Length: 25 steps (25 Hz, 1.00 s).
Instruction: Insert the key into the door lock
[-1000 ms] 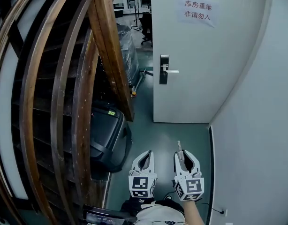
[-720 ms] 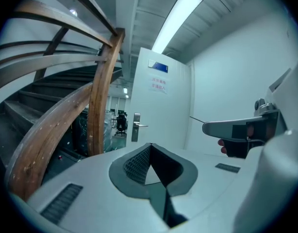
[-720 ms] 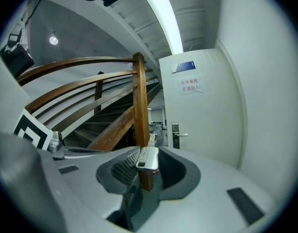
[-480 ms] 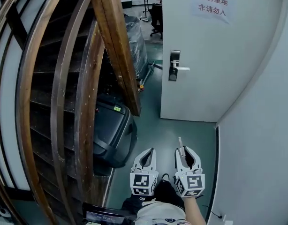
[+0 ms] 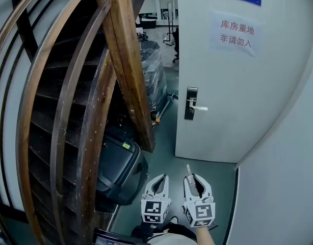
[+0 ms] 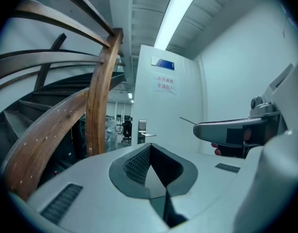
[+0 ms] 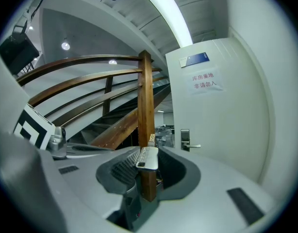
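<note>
My right tongs (image 5: pixel 193 181) grip the key (image 7: pixel 148 157), blade pointing far towards the white door (image 5: pixel 238 96), its lock (image 5: pixel 191 103) well apart ahead. Just left, my left tongs (image 5: pixel 157 184) sit closed, apparently on nothing.

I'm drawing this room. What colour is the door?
The door is white, best seen in the head view.
</note>
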### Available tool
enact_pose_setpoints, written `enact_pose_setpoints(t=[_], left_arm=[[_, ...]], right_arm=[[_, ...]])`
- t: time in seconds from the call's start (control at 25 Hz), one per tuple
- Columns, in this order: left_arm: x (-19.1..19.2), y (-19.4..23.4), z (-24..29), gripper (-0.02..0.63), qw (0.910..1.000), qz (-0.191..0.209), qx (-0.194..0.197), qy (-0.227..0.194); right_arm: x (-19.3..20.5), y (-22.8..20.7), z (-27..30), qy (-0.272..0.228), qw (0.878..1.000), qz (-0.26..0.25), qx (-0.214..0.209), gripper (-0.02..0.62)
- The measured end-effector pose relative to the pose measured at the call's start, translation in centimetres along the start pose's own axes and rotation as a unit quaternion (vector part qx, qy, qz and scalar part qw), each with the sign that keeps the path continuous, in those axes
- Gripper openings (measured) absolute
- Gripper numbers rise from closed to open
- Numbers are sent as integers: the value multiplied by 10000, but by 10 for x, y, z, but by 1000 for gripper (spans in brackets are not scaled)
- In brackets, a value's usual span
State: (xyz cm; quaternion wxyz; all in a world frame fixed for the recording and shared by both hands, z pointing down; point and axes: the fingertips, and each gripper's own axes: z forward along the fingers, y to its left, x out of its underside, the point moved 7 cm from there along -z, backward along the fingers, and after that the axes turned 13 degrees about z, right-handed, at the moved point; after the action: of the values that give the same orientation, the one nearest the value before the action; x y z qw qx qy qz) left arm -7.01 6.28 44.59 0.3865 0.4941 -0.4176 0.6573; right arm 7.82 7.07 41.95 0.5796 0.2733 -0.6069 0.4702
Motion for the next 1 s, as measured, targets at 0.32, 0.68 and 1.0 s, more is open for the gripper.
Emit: enact_pose_setpoints(t=[0.32, 0.68, 1.0], left_arm=[[4, 3, 35, 3, 9998, -3, -88, 171], [2, 32, 107, 3, 9997, -51, 231, 102], [-7, 84, 188, 3, 9990, 103, 443, -15]], right_arm=[[-4, -35, 26, 148, 9998, 113, 67, 120], [-13, -52, 91, 199, 9994, -97, 264, 120], [-25, -66, 179, 218, 9984, -68, 510, 120]])
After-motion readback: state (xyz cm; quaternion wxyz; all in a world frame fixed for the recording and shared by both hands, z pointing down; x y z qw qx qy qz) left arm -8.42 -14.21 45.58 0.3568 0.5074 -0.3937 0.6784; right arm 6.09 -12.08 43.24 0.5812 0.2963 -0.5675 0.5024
